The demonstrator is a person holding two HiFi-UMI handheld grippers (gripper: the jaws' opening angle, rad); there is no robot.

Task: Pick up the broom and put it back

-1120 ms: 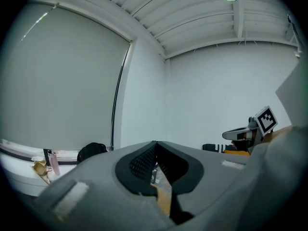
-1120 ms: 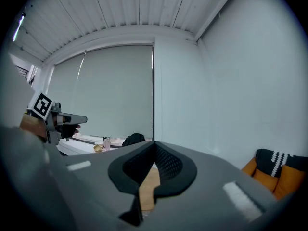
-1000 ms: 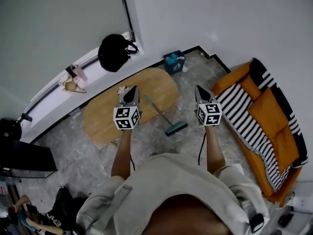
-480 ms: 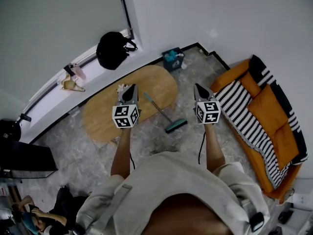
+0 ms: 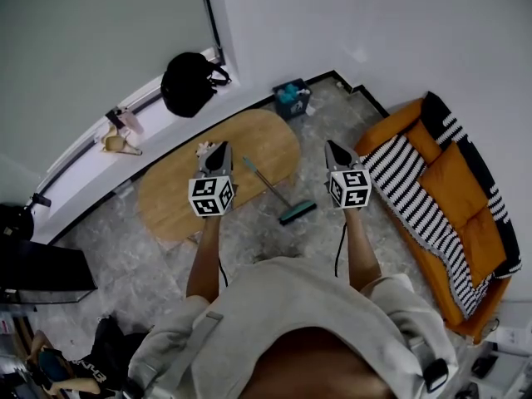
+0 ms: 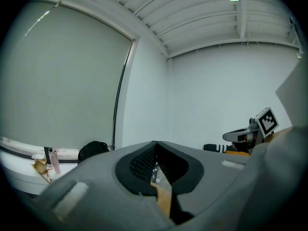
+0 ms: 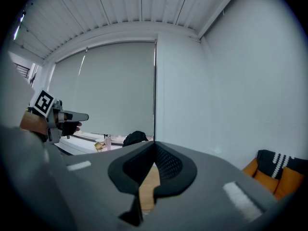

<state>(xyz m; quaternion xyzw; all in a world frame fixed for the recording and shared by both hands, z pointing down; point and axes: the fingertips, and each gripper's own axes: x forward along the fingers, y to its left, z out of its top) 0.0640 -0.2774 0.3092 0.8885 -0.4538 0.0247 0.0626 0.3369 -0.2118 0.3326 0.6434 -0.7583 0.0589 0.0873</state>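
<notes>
The broom (image 5: 278,194), a thin teal handle with a green head (image 5: 297,212), lies slanted from the oval wooden table (image 5: 170,198) down to the marble floor. It lies between my two grippers, below them, and neither touches it. My left gripper (image 5: 219,146) hangs over the table's middle; its jaws are shut and empty, their tips meeting in the left gripper view (image 6: 155,143). My right gripper (image 5: 332,145) is held to the right of the broom. Its jaws are shut and empty too, as the right gripper view shows (image 7: 155,143).
A black bag (image 5: 187,86) rests on the window ledge. In the corner beyond the table sits a teal box (image 5: 293,100). At the right is an orange sofa (image 5: 465,223) with a striped blanket (image 5: 407,194). A black cabinet (image 5: 37,273) stands at the left.
Both grippers have kept their places and stayed shut. The head view has drifted slightly, and the broom has not moved.
</notes>
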